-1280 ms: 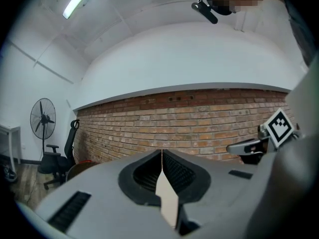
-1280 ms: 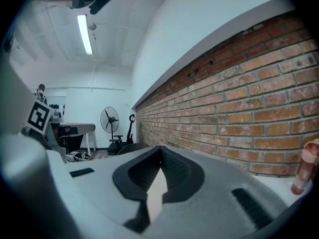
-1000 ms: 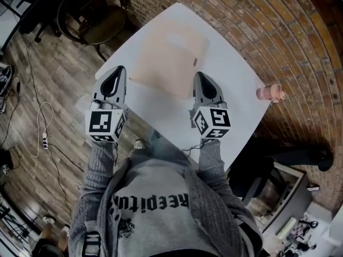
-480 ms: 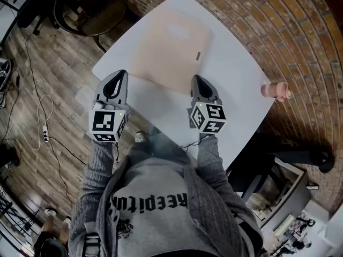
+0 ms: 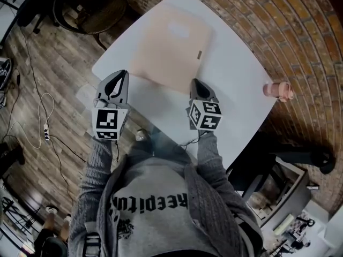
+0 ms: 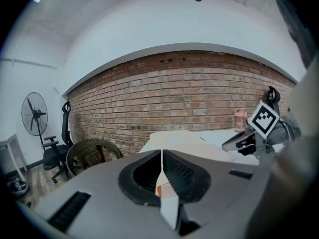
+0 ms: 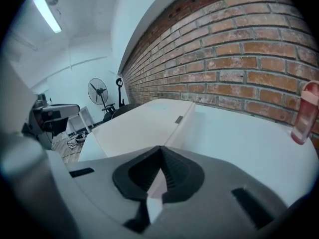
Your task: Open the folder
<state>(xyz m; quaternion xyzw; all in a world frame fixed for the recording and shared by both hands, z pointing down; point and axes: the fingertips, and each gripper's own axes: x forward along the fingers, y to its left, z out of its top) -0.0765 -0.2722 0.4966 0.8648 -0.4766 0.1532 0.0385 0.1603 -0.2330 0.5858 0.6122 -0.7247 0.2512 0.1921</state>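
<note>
Head view, looking steeply down: a white desk (image 5: 236,84) stands at an angle over a wood floor (image 5: 48,84), with a brick wall (image 5: 289,25) on its far side. A pale peach folder (image 5: 169,44) lies flat and closed on the desk's far left part, with a small dark tab (image 5: 198,55) on its right edge. The left tool (image 5: 121,74) is held over the desk's near left edge, its tip just beside the folder's near left corner. The right tool (image 5: 193,82) points at the folder's near right corner; whether it touches cannot be told. A pink bottle (image 5: 277,90) stands at the desk's right edge, well apart from the folder. A wicker chair (image 5: 91,7) sits beyond the desk's left corner, and a white cable (image 5: 43,123) trails on the floor.

Left gripper view: the left tool (image 6: 161,156) has its two dark pads pressed together, with nothing gripped between them. Beyond the tip lies the folder (image 6: 182,142), flat on the desk. The right tool (image 6: 238,141) shows at the right under its marker cube (image 6: 262,118), and the pink bottle (image 6: 240,119) stands behind it by the brick wall (image 6: 174,93). A standing fan (image 6: 34,114) and the wicker chair (image 6: 92,156) are at the left.

Right gripper view: the right tool (image 7: 160,153) is likewise closed tip to tip and holds nothing. Just ahead lies the folder (image 7: 142,126), its tab (image 7: 178,119) on the right edge. The pink bottle (image 7: 305,113) stands at the far right against the brick wall (image 7: 234,59), and the fan (image 7: 98,91) is far back.
</note>
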